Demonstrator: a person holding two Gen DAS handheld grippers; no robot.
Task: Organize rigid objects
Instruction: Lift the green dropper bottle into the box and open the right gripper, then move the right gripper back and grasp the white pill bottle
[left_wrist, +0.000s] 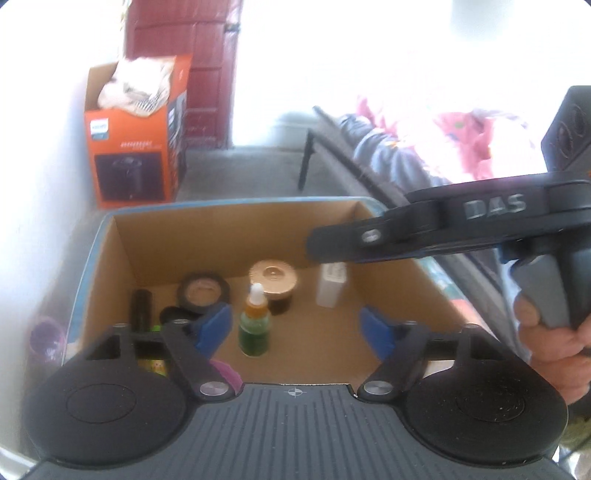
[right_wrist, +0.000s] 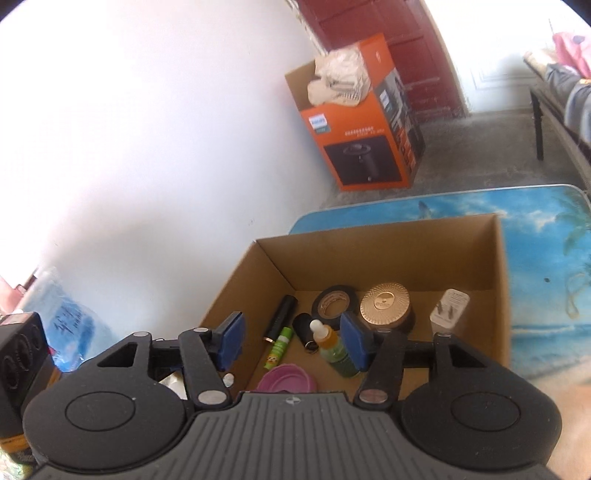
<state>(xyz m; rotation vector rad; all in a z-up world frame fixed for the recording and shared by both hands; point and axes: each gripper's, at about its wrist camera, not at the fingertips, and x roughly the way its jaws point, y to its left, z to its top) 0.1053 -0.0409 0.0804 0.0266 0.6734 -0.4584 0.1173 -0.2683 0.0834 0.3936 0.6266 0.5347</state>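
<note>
An open cardboard box (left_wrist: 107, 258) (right_wrist: 498, 258) holds several items. Among them are a green dropper bottle (left_wrist: 255, 325) (right_wrist: 332, 347), a gold-lidded jar (left_wrist: 273, 278) (right_wrist: 384, 304) and a black tape roll (left_wrist: 203, 291) (right_wrist: 334, 301). There is also a white charger (left_wrist: 330, 286) (right_wrist: 448, 308), a black tube (left_wrist: 142, 310) (right_wrist: 282, 317) and a pink lid (right_wrist: 288, 378). My left gripper (left_wrist: 295, 328) hovers over the box's near edge, open and holding nothing. My right gripper (right_wrist: 291, 341) is also open and empty above the box. In the left wrist view the right gripper (left_wrist: 332, 243) reaches in from the right, held by a hand (left_wrist: 554, 347).
The box stands on a table with a beach print (right_wrist: 546, 258). A white wall is close on the left. An orange carton (left_wrist: 136, 158) (right_wrist: 365, 147) sits on the grey floor beyond. A bed frame (left_wrist: 332, 147) with bedding is to the right, and a blue bag (right_wrist: 66, 325) to the left.
</note>
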